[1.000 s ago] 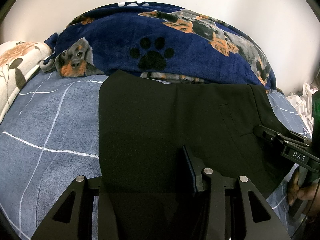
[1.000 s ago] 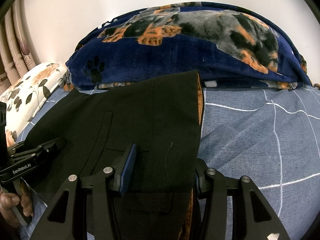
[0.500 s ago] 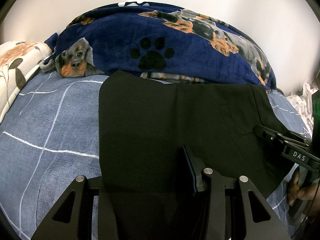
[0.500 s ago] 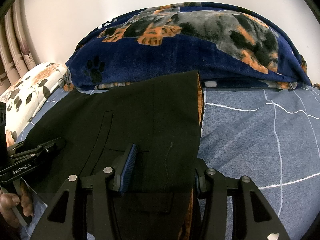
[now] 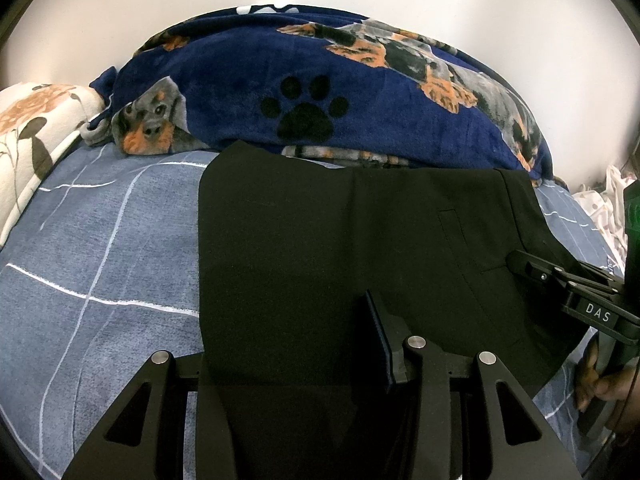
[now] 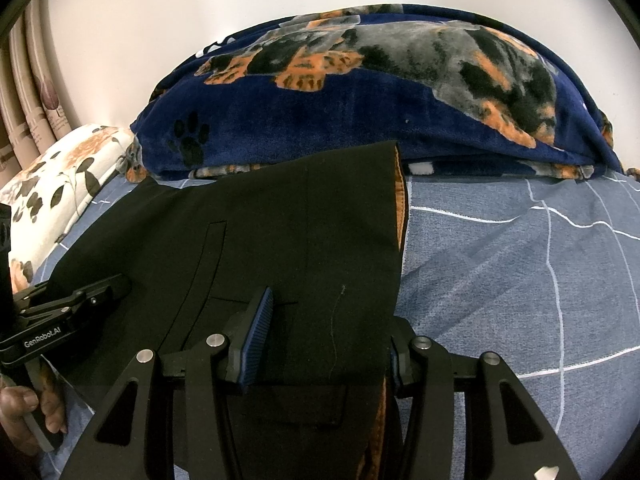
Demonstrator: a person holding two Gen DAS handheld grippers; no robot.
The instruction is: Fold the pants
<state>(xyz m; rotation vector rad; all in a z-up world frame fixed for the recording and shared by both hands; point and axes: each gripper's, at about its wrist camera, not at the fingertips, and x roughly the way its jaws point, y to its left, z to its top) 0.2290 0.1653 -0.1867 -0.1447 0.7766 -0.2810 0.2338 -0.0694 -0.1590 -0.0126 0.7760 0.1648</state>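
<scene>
The black woven pants [image 5: 360, 248] lay flat on the blue bedsheet with thin white grid lines [image 5: 100, 248], their far edge reaching the navy fleece blanket printed with dogs and paw marks [image 5: 304, 92]. Each hand had taken one near corner, which looked like the set-up for lifting that edge and carrying it over toward the blanket for a fold.

The left gripper [image 5: 292, 344] sat at the left edge of the cloth: fabric ran between its fingers, one blue pad standing against it, the other finger hidden under the pants, so it appeared clamped on the garment. The right gripper [image 6: 324, 344] straddled the opposite edge, where the orange lining [image 6: 398, 208] showed, with both ribbed pads [image 6: 256, 340] against a bunched width of cloth, apparently pinching it too.

A floral cream pillow [image 6: 60, 184] lay off to the left, clear of the fold path. A grip at both corners would probably keep the edge level.
</scene>
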